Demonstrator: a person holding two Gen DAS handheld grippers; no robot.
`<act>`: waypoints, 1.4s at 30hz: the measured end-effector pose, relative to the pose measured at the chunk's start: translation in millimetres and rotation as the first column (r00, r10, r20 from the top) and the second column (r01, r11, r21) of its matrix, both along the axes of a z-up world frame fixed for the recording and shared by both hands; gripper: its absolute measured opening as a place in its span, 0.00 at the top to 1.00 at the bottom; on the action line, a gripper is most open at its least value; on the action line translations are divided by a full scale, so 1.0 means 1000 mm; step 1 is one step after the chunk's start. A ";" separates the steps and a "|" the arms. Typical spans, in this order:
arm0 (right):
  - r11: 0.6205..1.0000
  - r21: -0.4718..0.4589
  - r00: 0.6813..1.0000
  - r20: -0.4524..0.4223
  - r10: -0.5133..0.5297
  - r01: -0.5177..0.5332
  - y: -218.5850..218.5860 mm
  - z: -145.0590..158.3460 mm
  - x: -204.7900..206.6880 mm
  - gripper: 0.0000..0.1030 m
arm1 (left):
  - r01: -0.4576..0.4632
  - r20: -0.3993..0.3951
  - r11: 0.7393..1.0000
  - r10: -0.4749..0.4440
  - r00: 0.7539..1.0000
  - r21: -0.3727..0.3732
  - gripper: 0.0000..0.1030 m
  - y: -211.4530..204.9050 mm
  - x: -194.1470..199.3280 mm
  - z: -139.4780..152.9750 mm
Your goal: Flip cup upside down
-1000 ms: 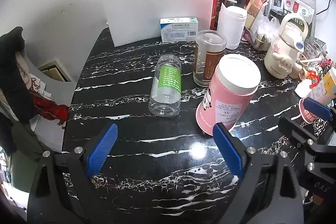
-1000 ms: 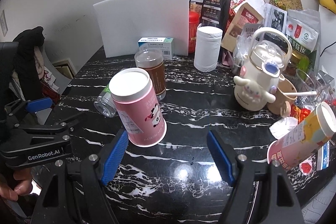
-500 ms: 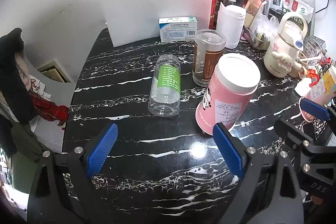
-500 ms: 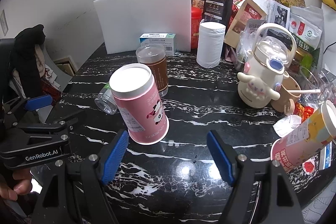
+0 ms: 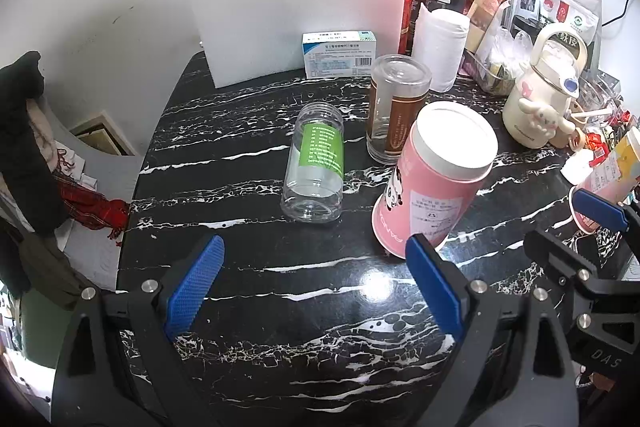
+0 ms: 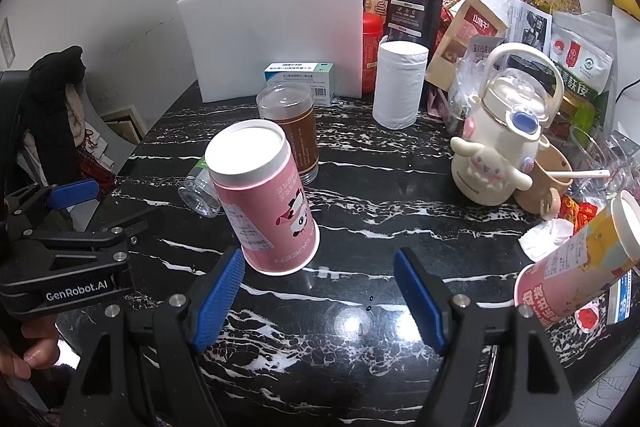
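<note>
The left gripper (image 5: 312,285) is held open and empty short of the clear jar (image 5: 316,163) lying on its side. Right of it, the pink cup (image 6: 262,195) stands mouth-down on the marble table (image 6: 360,331), seemingly already flipped. The right gripper (image 6: 320,297), likewise spread and empty, is judged free to be drawn back.

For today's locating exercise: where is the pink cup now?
In both views the pink cup stands inverted on the black table, between clear bottle and brown-labelled glass.

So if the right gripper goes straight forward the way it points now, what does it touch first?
Probably nothing close: between the open fingers of the right gripper lies bare table. The pink cup stands just left of that line, near the left finger, so it might graze it. Depth is hard to judge.
</note>
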State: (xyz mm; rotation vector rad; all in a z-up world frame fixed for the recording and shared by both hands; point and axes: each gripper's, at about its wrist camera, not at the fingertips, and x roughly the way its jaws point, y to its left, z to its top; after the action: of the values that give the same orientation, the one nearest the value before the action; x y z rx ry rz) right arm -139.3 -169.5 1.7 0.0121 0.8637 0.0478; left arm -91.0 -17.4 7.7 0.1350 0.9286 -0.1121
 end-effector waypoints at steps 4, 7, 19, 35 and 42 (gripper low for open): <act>1.000 0.000 1.000 -0.001 0.000 0.000 0.000 0.000 0.000 0.25 | -0.003 0.001 1.000 0.003 1.000 0.001 0.11 0.000 0.000 -0.001; 1.000 0.002 1.000 -0.002 0.000 0.000 0.000 0.000 0.000 0.25 | -0.005 0.002 1.000 0.005 1.000 0.000 0.11 0.000 0.001 -0.001; 1.000 0.000 1.000 -0.005 -0.002 0.002 -0.001 -0.002 0.001 0.25 | -0.023 -0.001 1.000 0.023 1.000 0.004 0.11 0.004 0.004 -0.001; 1.000 -0.004 1.000 -0.008 -0.001 0.001 -0.003 -0.006 0.000 0.25 | 0.008 -0.002 1.000 -0.008 1.000 0.013 0.11 -0.004 0.001 -0.002; 1.000 -0.004 1.000 -0.007 0.000 0.000 -0.003 -0.005 0.000 0.25 | 0.003 -0.004 1.000 -0.003 1.000 0.017 0.11 -0.003 0.002 -0.002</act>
State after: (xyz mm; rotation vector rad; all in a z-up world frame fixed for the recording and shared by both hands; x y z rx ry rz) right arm -139.5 -172.0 -3.6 0.0084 0.8706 0.0459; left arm -89.3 -20.1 5.4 0.1522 0.9330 -0.1075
